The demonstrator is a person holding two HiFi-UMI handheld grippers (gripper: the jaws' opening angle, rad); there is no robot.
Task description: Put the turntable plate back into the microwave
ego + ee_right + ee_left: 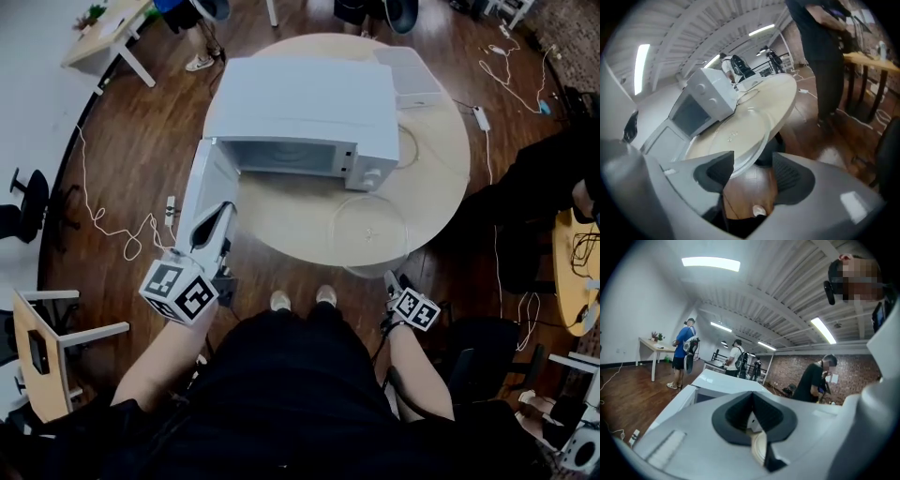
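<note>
Right tool [752,165] spread beside turntable plate [737,133] rim, left tool [752,403] pressed together, round table [433,159], wood floor [141,141].

Open lab-style workspace — wood floor [141,141], brick wall [785,371], desks [103,33], trailing cables [94,214], strip lights [710,263] on ribbed ceiling [787,282].

The turntable plate [368,228] at centre right is showing as clear, glossy glass, lying on the smooth pale wood of the round table [441,178]. The microwave [309,98] above it is looking smooth and white. The floor [141,150] is gleaming as dark polished wood planks.
</note>
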